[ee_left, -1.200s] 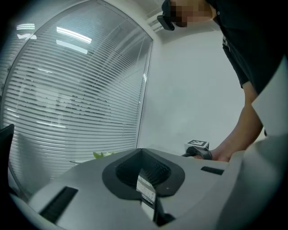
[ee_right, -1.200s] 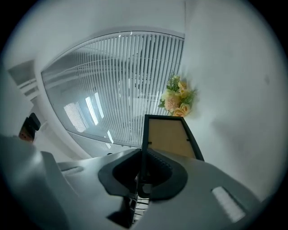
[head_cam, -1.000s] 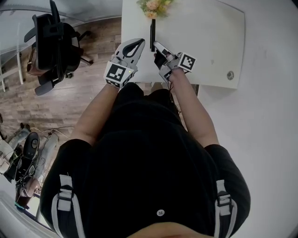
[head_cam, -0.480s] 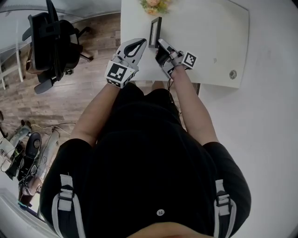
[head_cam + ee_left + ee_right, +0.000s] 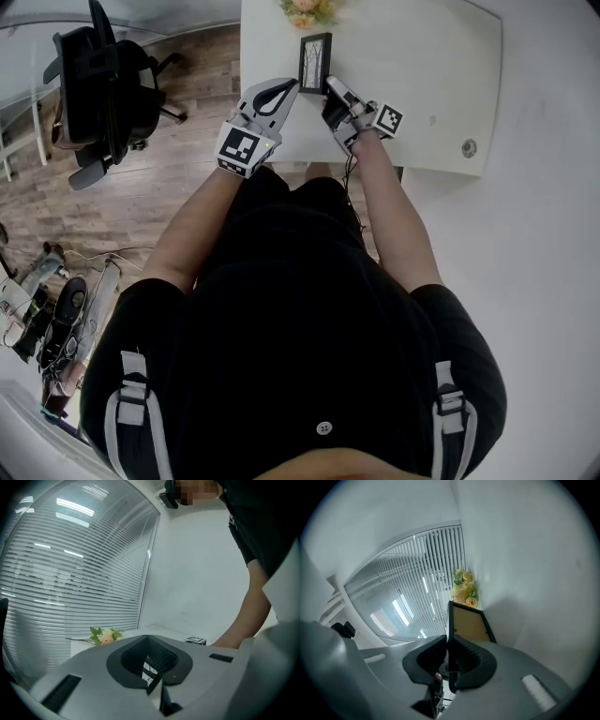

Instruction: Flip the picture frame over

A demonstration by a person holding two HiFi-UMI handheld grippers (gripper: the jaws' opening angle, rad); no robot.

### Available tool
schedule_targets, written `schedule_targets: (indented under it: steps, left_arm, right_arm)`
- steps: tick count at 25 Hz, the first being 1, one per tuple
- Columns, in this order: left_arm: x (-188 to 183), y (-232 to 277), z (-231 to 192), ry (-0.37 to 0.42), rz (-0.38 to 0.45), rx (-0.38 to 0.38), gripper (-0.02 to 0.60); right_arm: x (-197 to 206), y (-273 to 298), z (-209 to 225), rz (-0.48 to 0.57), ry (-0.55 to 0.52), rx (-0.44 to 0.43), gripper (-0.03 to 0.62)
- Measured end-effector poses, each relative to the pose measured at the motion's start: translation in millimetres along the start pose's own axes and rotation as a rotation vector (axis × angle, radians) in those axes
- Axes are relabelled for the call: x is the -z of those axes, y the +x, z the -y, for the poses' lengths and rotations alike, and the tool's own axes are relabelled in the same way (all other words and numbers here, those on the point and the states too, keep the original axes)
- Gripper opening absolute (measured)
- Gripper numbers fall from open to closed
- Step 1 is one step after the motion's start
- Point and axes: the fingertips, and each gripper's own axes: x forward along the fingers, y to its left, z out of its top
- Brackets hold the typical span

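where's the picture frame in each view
Head view: picture frame at top centre, over the white table, with the right gripper on its near edge.
Left gripper view: not visible.
Right gripper view: centre, brown back showing, its edge clamped between the jaws.
Shared landmark: the flowers at the table's far edge.

Your head view looks steeply down over your torso onto the table (image 5: 422, 94). Both gripper views sit close behind their jaws, looking pretty much level across it. All three share the flowers (image 5: 305, 9), and the right one also catches the picture frame (image 5: 315, 63).
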Motion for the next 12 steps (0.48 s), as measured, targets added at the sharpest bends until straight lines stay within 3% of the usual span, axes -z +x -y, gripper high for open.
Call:
schedule_targets:
  steps: [7,12]
  left_arm:
    - [-5,7,6,0.004,0.012,0.015,0.002]
    - [-7,10,9,0.014,0.008,0.020,0.002]
  right_arm:
    - [-10,-8,4,0.021,-0.045,0.036,0.058]
    - [-26,-18,12,0.080,-0.138,0.134,0.052]
